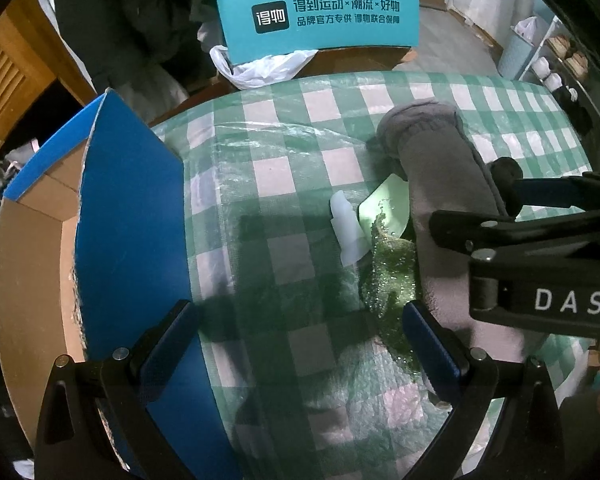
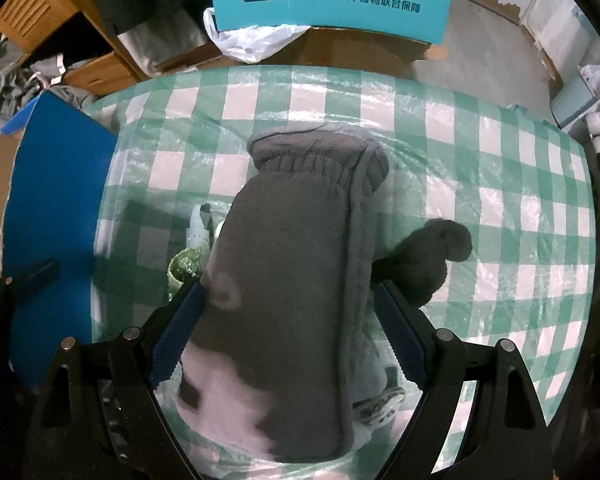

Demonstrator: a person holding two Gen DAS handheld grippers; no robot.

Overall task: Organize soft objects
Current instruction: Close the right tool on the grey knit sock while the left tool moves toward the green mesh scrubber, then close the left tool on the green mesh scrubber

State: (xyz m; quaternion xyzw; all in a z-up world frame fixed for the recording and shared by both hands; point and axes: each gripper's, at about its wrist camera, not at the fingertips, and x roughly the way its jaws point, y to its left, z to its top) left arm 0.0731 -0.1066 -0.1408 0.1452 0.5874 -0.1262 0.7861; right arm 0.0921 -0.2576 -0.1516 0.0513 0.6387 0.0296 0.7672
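Observation:
A grey fleece mitten (image 2: 296,264) lies on the green checked tablecloth (image 2: 480,168), thumb to the right. My right gripper (image 2: 292,336) has its fingers on both sides of the mitten and is shut on it; it also shows in the left wrist view (image 1: 504,204) on the mitten (image 1: 440,168). My left gripper (image 1: 300,344) is open and empty above the cloth, beside a green glittery piece (image 1: 392,276) and a white soft piece (image 1: 348,232). A pale green piece (image 1: 384,208) lies partly under the mitten.
An open cardboard box with a blue flap (image 1: 128,216) stands at the table's left edge; it also shows in the right wrist view (image 2: 52,208). A teal box (image 1: 320,20) and a white plastic bag (image 1: 260,68) sit behind the table. Shelves stand at the far right.

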